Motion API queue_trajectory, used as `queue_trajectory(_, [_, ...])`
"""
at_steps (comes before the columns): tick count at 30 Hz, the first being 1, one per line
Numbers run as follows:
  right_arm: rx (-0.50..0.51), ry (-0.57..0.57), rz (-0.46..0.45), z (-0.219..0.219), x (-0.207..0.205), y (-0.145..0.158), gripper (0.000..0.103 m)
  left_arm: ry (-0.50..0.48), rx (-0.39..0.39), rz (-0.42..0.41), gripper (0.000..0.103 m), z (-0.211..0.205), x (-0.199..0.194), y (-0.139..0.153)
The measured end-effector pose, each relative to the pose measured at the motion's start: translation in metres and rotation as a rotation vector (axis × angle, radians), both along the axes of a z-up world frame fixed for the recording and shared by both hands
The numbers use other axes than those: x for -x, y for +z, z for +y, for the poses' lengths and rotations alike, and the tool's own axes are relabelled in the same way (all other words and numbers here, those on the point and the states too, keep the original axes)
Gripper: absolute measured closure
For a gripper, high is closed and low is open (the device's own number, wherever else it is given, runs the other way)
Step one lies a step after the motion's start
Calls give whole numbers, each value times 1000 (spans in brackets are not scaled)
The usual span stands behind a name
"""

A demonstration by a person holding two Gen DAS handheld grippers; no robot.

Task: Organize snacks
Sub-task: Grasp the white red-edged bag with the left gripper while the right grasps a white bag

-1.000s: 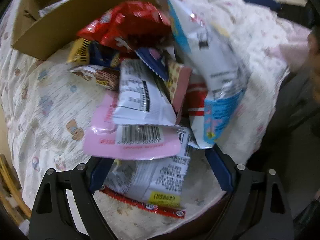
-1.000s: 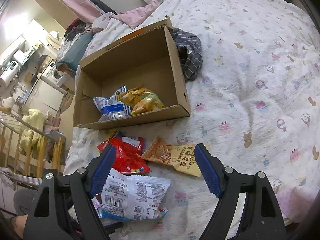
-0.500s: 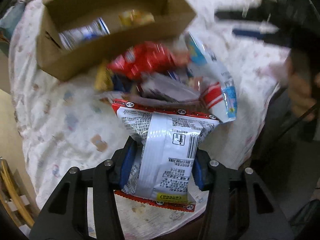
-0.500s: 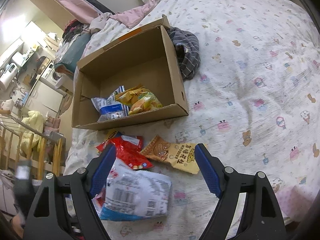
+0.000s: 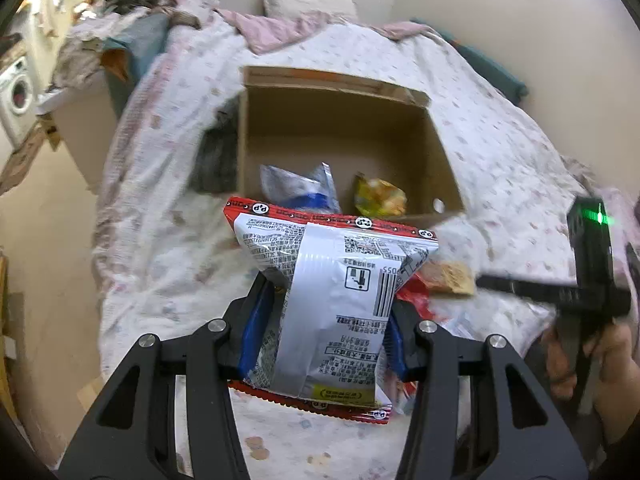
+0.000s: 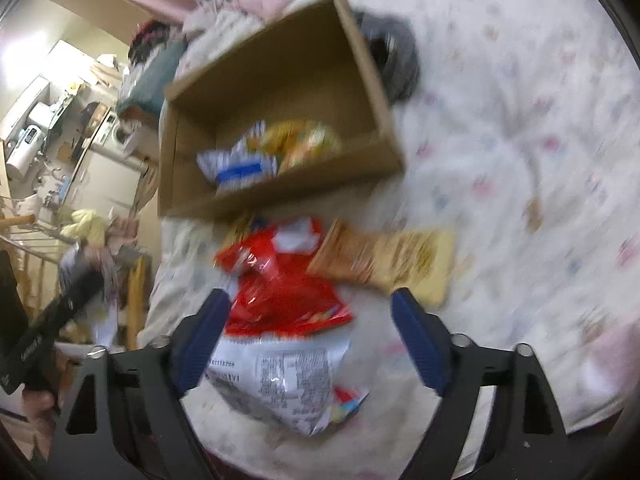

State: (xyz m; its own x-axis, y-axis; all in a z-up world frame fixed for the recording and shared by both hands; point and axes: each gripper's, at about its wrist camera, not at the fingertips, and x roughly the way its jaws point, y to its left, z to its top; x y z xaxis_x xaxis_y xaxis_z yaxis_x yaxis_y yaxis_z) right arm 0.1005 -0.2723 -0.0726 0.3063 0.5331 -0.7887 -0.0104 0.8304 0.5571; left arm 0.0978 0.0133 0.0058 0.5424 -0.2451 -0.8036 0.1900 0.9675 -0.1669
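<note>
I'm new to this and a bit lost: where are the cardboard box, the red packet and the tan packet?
Cardboard box point(image 6: 378, 80): right wrist view, right wall.
Red packet point(image 6: 280, 292): right wrist view, middle.
Tan packet point(image 6: 396, 260): right wrist view, middle.

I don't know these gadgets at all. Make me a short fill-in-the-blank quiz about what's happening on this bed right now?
1. The left gripper is shut on a silver packet with ____ edges.
2. The cardboard box already holds ____ snack bags.
3. The right gripper, open and holding nothing, hovers over a ____ bag on the bedspread.

Missing words: red; two; red
</note>
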Motion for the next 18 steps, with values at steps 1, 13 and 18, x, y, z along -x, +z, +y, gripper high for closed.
queue_trajectory(1, [-8, 9, 15, 4, 2, -3, 2, 17, -5, 9, 57, 2, -1, -3])
queue_trajectory(13, [94, 201, 86, 69, 37, -28, 0, 87, 19, 89, 57, 11, -3, -20])
queue_trajectory(18, [234, 229, 45, 87, 37, -34, 0, 94, 25, 98, 57, 12, -3, -22])
